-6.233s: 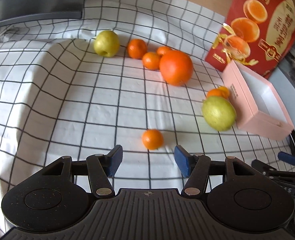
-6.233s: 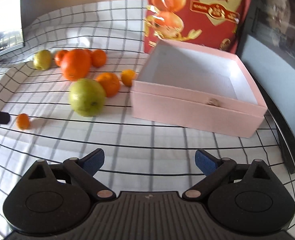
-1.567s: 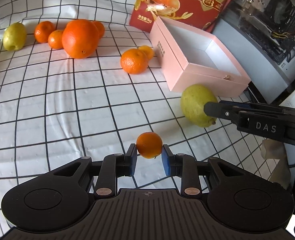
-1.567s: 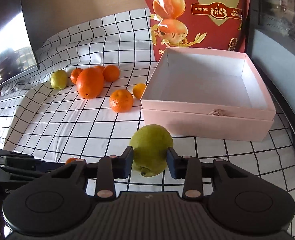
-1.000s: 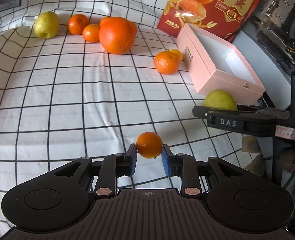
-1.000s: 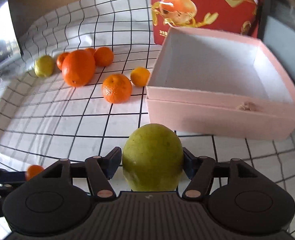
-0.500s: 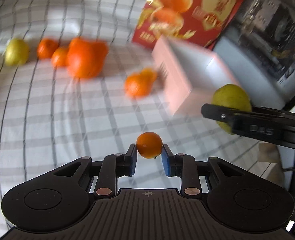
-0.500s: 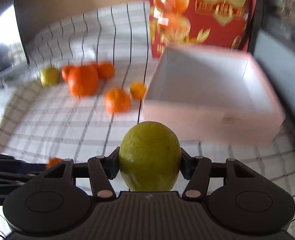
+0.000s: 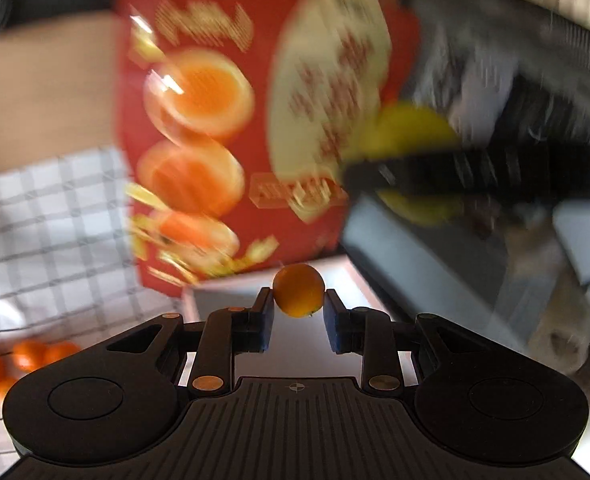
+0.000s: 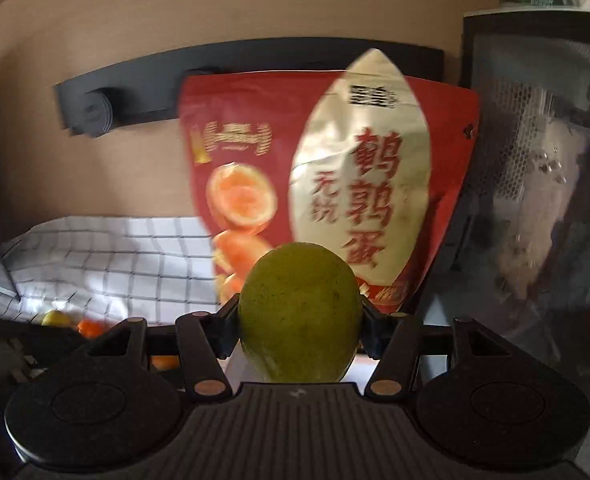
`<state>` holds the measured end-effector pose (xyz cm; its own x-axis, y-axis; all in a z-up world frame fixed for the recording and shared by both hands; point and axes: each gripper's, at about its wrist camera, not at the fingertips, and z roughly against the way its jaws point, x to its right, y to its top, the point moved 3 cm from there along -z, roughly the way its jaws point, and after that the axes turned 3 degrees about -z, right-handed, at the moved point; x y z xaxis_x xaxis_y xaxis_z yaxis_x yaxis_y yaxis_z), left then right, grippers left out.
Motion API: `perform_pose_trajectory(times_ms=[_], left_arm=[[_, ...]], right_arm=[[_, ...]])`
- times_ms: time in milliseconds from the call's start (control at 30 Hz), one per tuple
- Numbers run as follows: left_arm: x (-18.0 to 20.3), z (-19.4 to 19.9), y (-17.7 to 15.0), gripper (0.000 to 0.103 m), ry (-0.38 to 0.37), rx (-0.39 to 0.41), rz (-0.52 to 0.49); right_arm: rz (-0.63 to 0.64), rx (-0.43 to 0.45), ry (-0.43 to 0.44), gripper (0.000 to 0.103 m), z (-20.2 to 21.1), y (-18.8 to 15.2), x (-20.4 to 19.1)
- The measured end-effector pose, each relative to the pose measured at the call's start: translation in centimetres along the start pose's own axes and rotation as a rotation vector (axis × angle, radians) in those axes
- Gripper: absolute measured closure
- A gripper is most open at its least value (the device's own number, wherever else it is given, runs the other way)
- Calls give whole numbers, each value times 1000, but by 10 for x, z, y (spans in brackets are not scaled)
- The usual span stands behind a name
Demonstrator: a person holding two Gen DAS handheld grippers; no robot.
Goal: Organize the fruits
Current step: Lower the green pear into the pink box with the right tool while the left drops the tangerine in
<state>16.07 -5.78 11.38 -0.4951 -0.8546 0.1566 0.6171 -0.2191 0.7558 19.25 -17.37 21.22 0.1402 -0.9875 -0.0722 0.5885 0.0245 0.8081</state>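
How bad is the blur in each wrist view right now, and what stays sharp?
Left wrist view: heavy motion smear on the red bag and cloth; the left gripper and its small orange stay sharp. Right wrist view: milder blur, bag lettering legible, green fruit in the right gripper crisp.

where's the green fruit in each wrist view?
Left wrist: green fruit upper right, blurred, behind the right gripper's dark finger.
Right wrist: green fruit centre bottom, clamped in the right gripper.
Shared landmark: red snack bag behind.
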Motion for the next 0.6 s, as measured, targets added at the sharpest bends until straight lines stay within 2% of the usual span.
perform_pose_trajectory(times_ms=[133,200,300,433,600], left_arm=[[18,-53,-30,70,61,-125,-140],[17,-55,-41,70,52,-139,-142],[7,-37,-48,70,16,-107,-83],[-12,6,-60,70,6,-23,-3],[-50,52,-86,70,56,34,115]], right_arm=[[-13,-96,8,46,-41,-17,13],[-32,-167,19,46,-65,-33,19],[-71,-263,31,46,-93,-59,26],[-68,-338,18,46,-122,-83,23],[-30,-404,6,46,-154,-103,6]])
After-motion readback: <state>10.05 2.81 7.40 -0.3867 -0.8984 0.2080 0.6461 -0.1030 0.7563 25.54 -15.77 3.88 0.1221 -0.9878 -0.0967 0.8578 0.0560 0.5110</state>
